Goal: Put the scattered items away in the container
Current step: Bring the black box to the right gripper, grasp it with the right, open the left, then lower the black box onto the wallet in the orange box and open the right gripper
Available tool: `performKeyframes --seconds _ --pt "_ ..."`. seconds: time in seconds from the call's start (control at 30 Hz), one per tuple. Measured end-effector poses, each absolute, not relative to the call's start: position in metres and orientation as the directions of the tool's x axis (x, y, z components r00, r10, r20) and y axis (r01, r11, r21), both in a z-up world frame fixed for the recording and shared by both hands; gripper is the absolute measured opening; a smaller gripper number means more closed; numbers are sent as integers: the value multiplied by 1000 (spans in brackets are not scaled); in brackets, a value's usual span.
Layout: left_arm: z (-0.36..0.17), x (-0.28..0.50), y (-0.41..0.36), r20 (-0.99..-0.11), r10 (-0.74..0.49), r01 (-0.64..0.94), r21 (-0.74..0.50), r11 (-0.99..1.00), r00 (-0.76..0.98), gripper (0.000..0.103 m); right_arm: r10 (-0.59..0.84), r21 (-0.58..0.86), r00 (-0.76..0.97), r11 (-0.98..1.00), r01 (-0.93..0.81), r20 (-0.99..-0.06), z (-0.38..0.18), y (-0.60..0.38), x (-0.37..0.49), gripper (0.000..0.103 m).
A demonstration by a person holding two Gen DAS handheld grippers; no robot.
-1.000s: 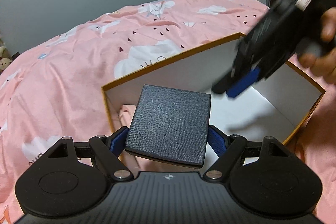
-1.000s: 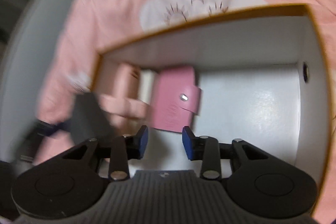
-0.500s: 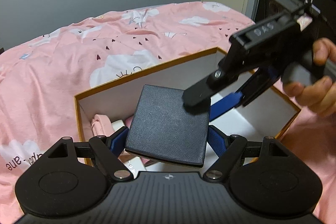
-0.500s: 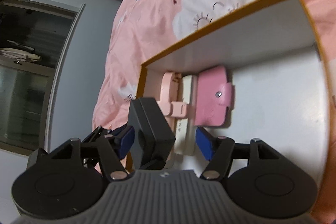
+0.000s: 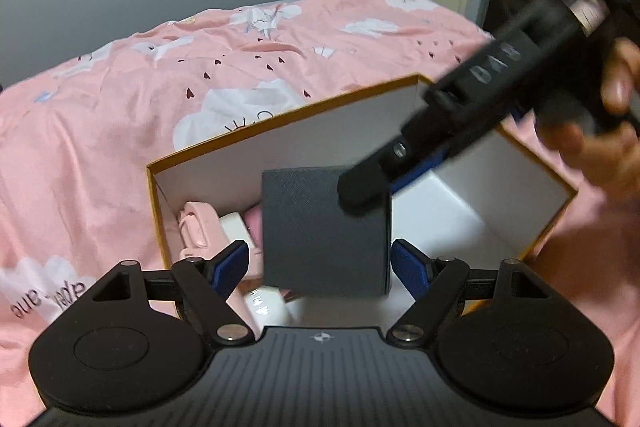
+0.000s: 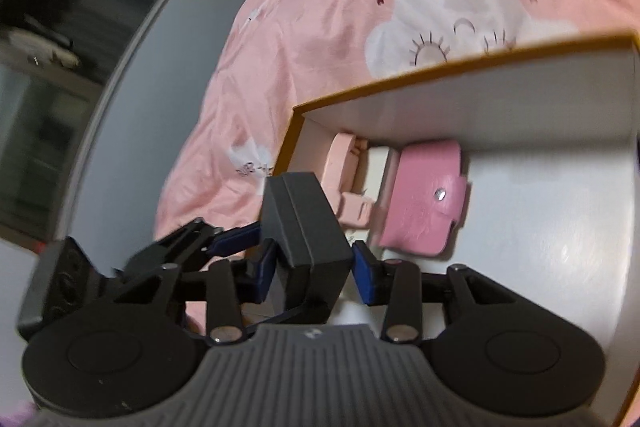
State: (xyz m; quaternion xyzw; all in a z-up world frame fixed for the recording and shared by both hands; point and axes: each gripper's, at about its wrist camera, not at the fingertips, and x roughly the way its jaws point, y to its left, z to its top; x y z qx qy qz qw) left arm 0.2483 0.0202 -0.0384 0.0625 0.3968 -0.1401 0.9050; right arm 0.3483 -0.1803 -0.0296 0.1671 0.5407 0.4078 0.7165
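A dark grey box [image 5: 326,231] is seen above the near left part of an orange-rimmed, white-lined container [image 5: 280,155], which rests on a pink bed cover [image 5: 120,115] printed with clouds.

In the left wrist view, the left gripper [image 5: 320,263] has its blue fingers [image 5: 230,263] spread to either side of the box; a narrow gap is visible at each side, so no pinch is shown there. The right gripper [image 5: 372,183], held by a hand [image 5: 600,147] entering from 2 o'clock, is laid across the box's upper right corner.

In the right wrist view, the right gripper [image 6: 314,267] is closing, with the box between its fingers [image 6: 364,275] and both pads against its sides.

Inside the container, a pink snap wallet [image 6: 424,195] lies toward 12 o'clock from the box, with a pale pink item [image 6: 344,171] and a white item [image 6: 376,171] beside it at 11 o'clock, along the far left corner.
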Motion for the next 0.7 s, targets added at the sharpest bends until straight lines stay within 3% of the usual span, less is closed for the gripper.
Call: performKeyframes --seconds 0.23,0.37,0.53,0.7 --pt "-35 237 32 -723 -161 272 38 962 672 90 609 440 184 720 -536 -772 -19 -158 354 37" --pt "-30 234 44 -711 -126 225 46 973 692 87 473 167 319 734 -658 -821 -13 -133 344 37" --pt "-25 228 57 -694 -125 216 45 975 709 87 362 -263 500 536 -802 -787 -20 -92 307 37" --pt "-23 222 70 -691 -113 193 39 980 714 86 339 -523 600 296 -799 -725 -40 -71 283 37"
